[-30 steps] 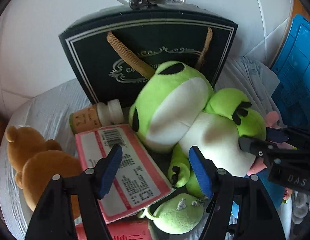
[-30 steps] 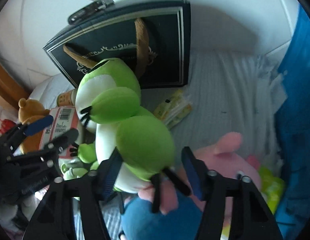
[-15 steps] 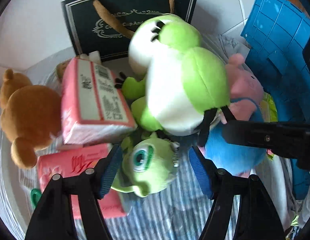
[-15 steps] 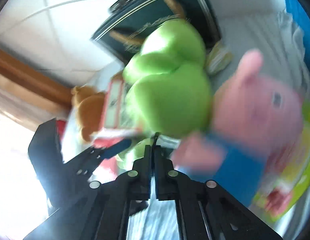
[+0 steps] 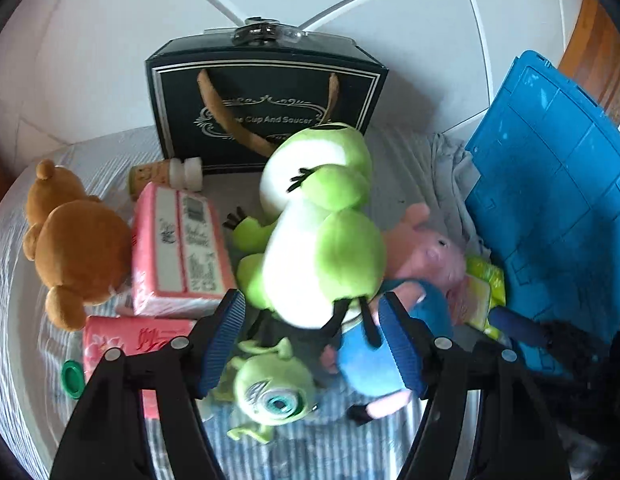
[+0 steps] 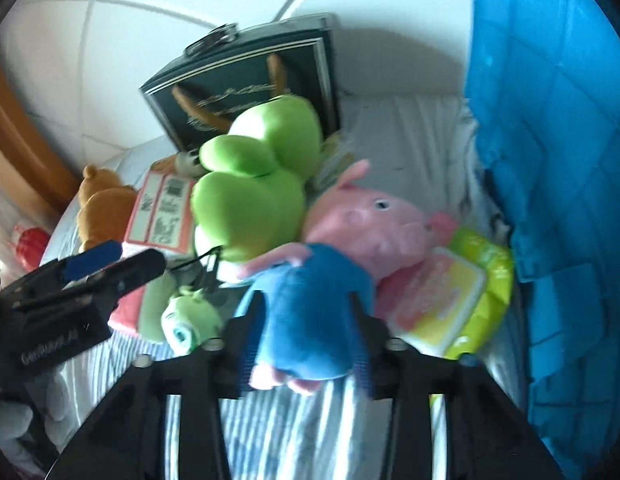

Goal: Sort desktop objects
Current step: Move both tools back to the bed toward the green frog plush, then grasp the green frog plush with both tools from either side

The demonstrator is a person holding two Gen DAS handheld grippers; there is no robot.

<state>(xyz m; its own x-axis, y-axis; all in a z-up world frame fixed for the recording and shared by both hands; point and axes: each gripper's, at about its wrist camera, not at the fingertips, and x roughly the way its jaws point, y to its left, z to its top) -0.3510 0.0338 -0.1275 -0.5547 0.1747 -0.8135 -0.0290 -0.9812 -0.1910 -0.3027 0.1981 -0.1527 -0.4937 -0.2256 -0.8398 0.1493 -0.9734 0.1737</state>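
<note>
Both cameras have been drawn back from the pile since a second ago, and the frog [image 5: 321, 240], then filling the left view beside the red pack [image 5: 178, 248], is now seen lying across the heap with more cloth showing in front.

Nearest, at 6 o'clock in the right view, the right gripper [image 6: 306, 344] is seen with its jaws opening around the blue body of the pig [image 6: 333, 264]; the pads stand beside the plush, but through the blur it cannot be told whether they press on it. In the left view the left gripper [image 5: 313, 340] is held about half open with nothing gripped, its pads either side of the frog's black legs, above the one-eyed toy [image 5: 274, 392] at 6 o'clock.

Further out, the bear [image 5: 74, 240] is placed at 9 o'clock, the bottle [image 5: 166, 174] at 10, the black bag [image 5: 266, 108] at 12 and the blue crate [image 5: 549, 184] at 3, with a green packet [image 6: 465, 300] wedged between pig and crate.

Trouble is judged likeliest from the tangle: the frog is lying partly on the pig, so it could be dragged along and toppled onto the packs if the pig is lifted. A loose pinch on soft plush could also slip, and the two grippers, working close together, could be knocked against each other.
</note>
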